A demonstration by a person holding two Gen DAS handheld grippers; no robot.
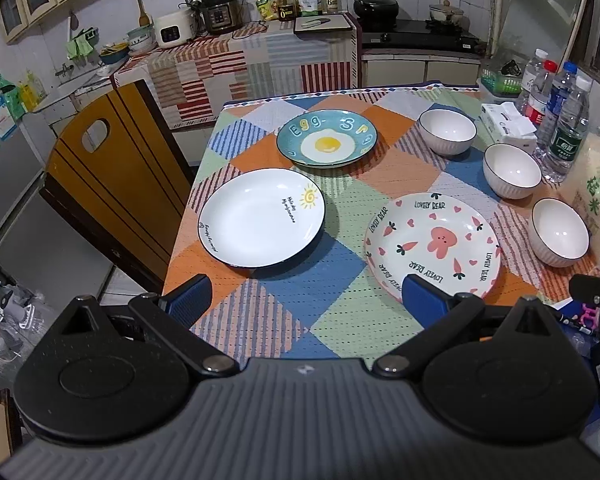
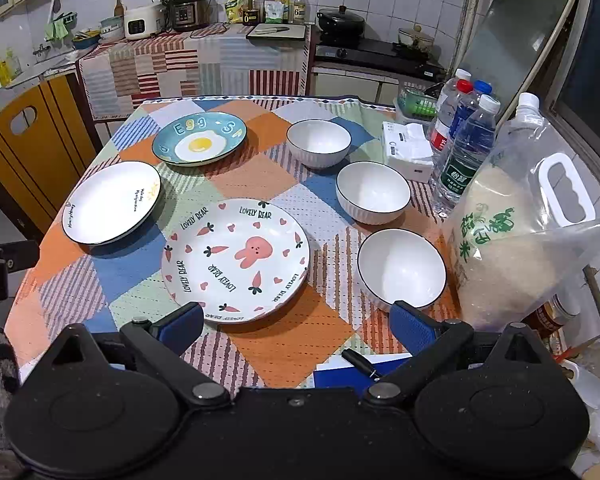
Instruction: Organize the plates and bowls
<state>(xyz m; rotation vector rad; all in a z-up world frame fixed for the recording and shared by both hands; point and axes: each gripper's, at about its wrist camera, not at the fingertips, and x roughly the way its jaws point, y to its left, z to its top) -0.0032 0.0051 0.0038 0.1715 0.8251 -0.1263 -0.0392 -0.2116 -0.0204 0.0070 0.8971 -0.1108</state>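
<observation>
Three plates lie on the checked tablecloth: a white sun plate point(image 1: 260, 218) point(image 2: 110, 202) at the left, a blue egg plate point(image 1: 326, 142) point(image 2: 199, 138) behind it, and a pink bunny plate point(image 1: 432, 244) point(image 2: 236, 258) nearest. Three white bowls stand in a row along the right side: far bowl point(image 1: 447, 130) point(image 2: 318, 142), middle bowl point(image 1: 512, 170) point(image 2: 373, 191), near bowl point(image 1: 560, 231) point(image 2: 401, 266). My left gripper point(image 1: 306, 300) hovers open over the table's near edge, its right finger overlapping the bunny plate's rim. My right gripper point(image 2: 298, 322) is open too, between bunny plate and near bowl, holding nothing.
Water bottles point(image 2: 466, 152), a tissue box point(image 2: 408, 150) and a big bag of rice point(image 2: 512, 248) crowd the table's right edge. A wooden chair point(image 1: 112, 184) stands at the left side. A pen point(image 2: 360, 360) lies on a blue pad at the near edge.
</observation>
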